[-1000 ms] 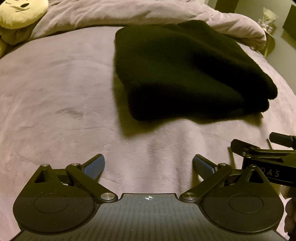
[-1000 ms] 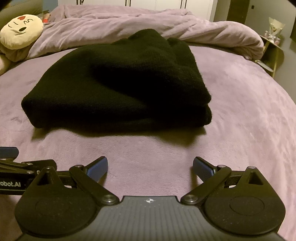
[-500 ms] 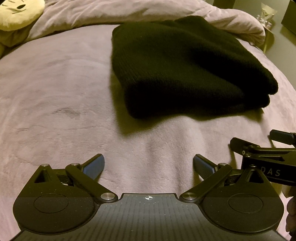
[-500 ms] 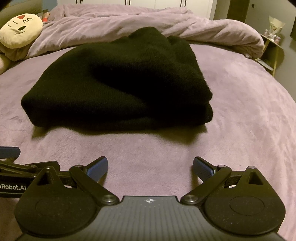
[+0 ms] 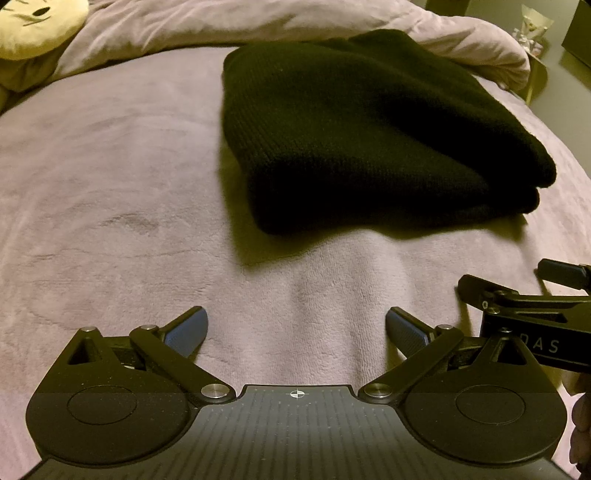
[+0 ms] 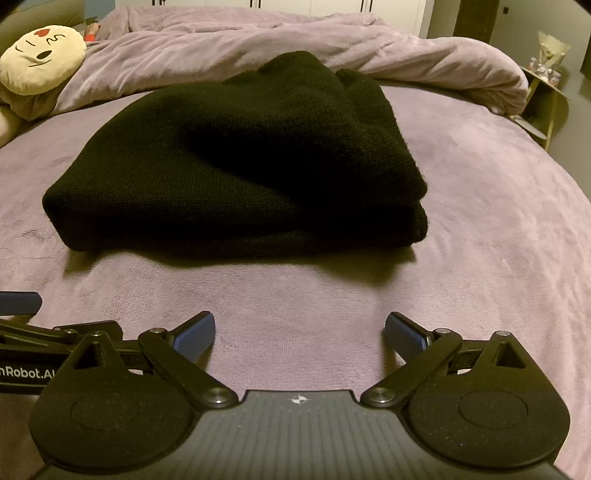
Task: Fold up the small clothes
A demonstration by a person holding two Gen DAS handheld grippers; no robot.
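Observation:
A black knitted garment point(image 5: 369, 129) point(image 6: 240, 173) lies folded in layers on the mauve bed cover point(image 5: 110, 192) point(image 6: 498, 229). My left gripper point(image 5: 297, 326) hovers open over the cover, short of the garment's near left corner, nothing between its blue pads. My right gripper point(image 6: 300, 330) is also open and empty, a little in front of the garment's near edge. Each gripper shows at the side of the other's view: the right one point(image 5: 532, 295) at the left view's right edge, the left one point(image 6: 22, 306) at the right view's left edge.
A bunched mauve duvet point(image 6: 332, 48) runs along the far side of the bed. A cream face cushion point(image 6: 40, 55) point(image 5: 33, 26) rests at the far left. Beyond the bed's right edge stands a small side table point(image 6: 546, 85) with ornaments.
Both grippers have crept slightly toward the garment, which looks a little larger and lower in both views. Both stay open; the garment has not moved.

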